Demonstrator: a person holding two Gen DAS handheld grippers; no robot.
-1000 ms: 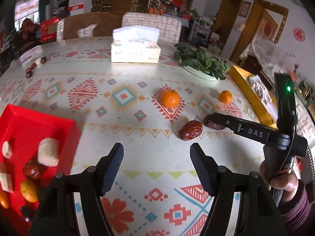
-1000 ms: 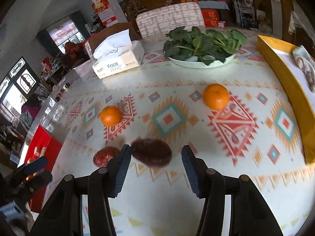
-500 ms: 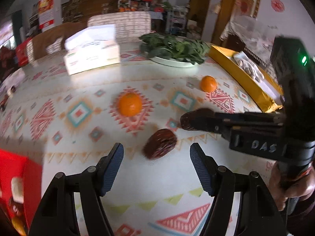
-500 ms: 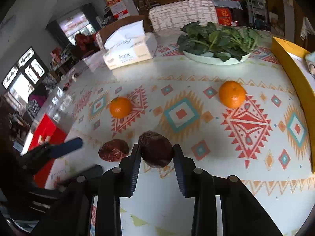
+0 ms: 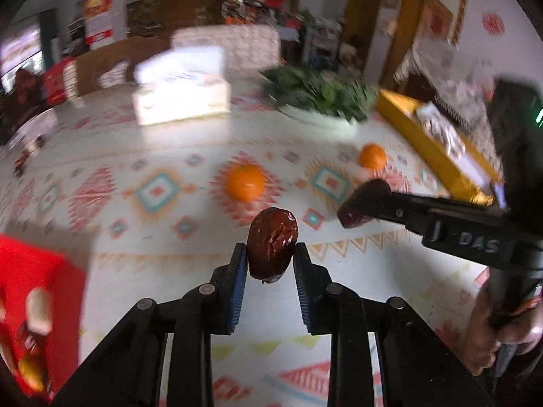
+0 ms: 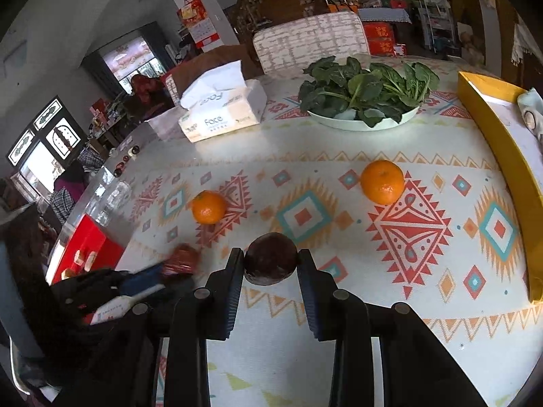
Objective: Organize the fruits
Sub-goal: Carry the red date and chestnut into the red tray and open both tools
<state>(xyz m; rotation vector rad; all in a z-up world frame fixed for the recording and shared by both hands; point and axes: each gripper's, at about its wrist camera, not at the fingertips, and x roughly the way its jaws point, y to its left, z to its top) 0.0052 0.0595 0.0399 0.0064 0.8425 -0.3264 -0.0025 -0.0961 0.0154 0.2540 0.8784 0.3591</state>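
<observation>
Left claw [image 5: 268, 264] pinches a wrinkled date [image 5: 272, 246]; right claw [image 6: 271, 268] pinches a darker date [image 6: 270, 263] — both lifted off the worktop [image 6: 339, 149]. Carry level, grip steady, toward the red tray [image 5: 30, 271] — release low.

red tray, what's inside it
The red tray holds a pale chunk, a dark reddish fruit and a yellowish one; blur and the frame edge hide the rest.

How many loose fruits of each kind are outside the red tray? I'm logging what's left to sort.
Oranges: 2, on the tablecloth
Dates: 2, one in the left gripper, one in the right gripper
Total: 4
</observation>
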